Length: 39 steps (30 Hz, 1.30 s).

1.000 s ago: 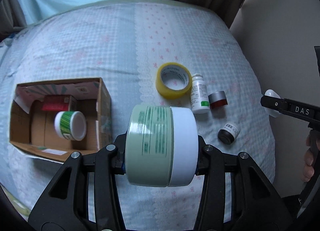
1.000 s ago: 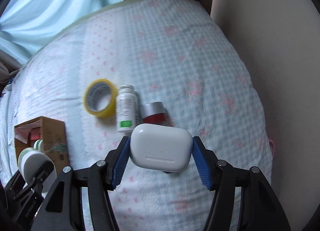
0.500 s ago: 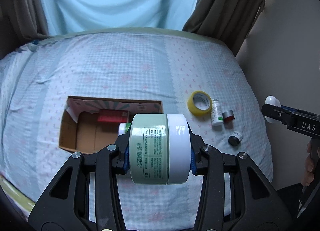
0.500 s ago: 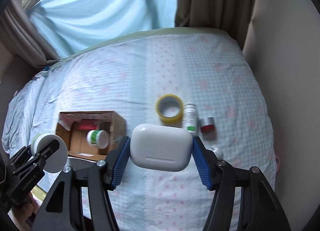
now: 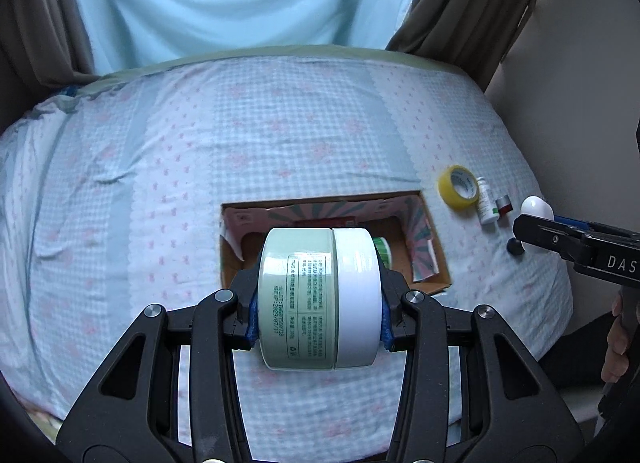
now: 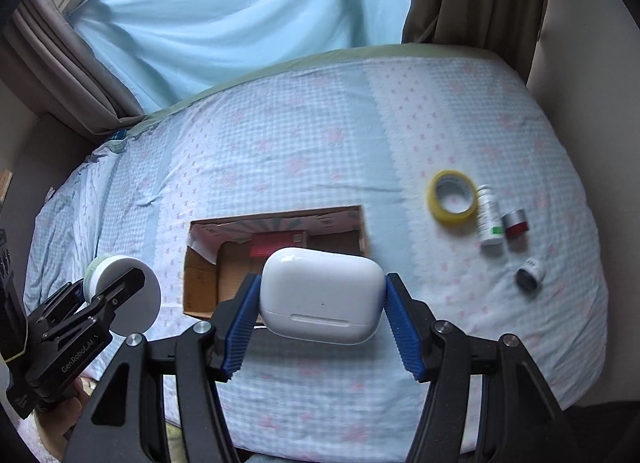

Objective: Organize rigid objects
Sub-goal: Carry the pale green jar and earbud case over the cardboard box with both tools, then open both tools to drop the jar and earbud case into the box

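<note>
My left gripper [image 5: 318, 299] is shut on a pale green jar with a white lid [image 5: 316, 299], held on its side above the bed, in front of the open cardboard box [image 5: 430, 239]. My right gripper [image 6: 320, 299] is shut on a white earbud case [image 6: 320, 295], held above the near side of the box [image 6: 200, 275]. Inside the box lie a red packet [image 6: 276, 241] and a small green-and-white jar [image 5: 382, 249]. The left gripper with its jar also shows in the right wrist view [image 6: 120, 295], and the right gripper with the case in the left wrist view [image 5: 538, 219].
On the bed right of the box lie a yellow tape roll [image 6: 452, 201], a white bottle [image 6: 490, 221], a red-and-silver cap [image 6: 516, 223] and a small dark jar [image 6: 530, 275]. A wall runs along the bed's right side; curtains hang behind.
Both grippers have pulled up and back from the bed, each keeping its object. The box has shifted toward the centre of both views, and the loose items look smaller and farther right.
</note>
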### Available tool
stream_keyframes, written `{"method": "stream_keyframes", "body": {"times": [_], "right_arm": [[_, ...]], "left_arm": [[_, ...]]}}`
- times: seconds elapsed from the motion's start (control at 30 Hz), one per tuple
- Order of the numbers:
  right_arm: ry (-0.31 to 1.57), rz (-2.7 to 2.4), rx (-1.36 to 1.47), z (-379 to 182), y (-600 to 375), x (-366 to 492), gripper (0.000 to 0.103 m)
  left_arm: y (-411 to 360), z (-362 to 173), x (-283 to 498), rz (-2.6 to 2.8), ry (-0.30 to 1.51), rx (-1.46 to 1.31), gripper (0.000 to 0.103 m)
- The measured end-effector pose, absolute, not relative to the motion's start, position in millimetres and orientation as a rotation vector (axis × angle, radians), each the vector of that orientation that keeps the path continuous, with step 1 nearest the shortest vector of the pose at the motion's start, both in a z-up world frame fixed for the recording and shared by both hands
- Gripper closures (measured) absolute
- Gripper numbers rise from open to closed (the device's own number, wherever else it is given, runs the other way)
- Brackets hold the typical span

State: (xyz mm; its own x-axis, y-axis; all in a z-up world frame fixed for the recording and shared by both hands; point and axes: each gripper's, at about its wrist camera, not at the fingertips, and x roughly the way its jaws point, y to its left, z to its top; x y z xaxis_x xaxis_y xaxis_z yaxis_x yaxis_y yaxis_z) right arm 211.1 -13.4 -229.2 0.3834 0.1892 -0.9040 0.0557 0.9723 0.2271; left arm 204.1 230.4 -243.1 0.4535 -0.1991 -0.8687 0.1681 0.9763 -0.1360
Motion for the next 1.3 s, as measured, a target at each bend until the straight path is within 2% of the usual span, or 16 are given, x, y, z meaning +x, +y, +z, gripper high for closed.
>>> {"method": "stream_keyframes", "body": {"times": [0.43, 0.83, 1.07, 1.17, 1.2, 1.23, 1.27, 1.3], "right_arm": [[1.356, 0.159, 0.178, -341.8, 95.3, 247.2, 0.046], [1.448, 0.228, 0.086, -426.2, 131.5, 268.1, 0.046], [1.503, 0.286, 0.071, -454.8, 134.8, 278.8, 0.046], [1.469, 0.326, 0.05, -454.0, 139.0, 279.8, 0.046], [1.457, 0.334, 0.053, -453.9, 140.0, 280.5, 0.046], [1.448, 0.342, 0.065, -454.2, 140.4, 280.9, 0.045], [1.446, 0.346, 0.079, -455.3, 140.5, 281.4, 0.035], [1.448, 0.349, 0.089, -455.7, 140.2, 280.9, 0.009]], "left_arm": [[268.2, -350.7, 271.4, -0.3, 1.272, -0.012, 0.064], [258.2, -435.9, 323.5, -0.303, 1.411, 0.024, 0.064], [250.4, -457.1, 333.4, -0.337, 1.443, 0.067, 0.064], [250.0, -457.7, 339.0, -0.361, 1.466, 0.036, 0.064], [249.8, -454.9, 340.3, -0.369, 1.459, 0.027, 0.056], [249.6, -450.9, 341.4, -0.369, 1.446, 0.03, 0.025], [249.7, -447.2, 342.7, -0.363, 1.435, 0.037, 0.004], [251.3, -443.5, 343.5, -0.355, 1.417, 0.04, 0.0]]}}
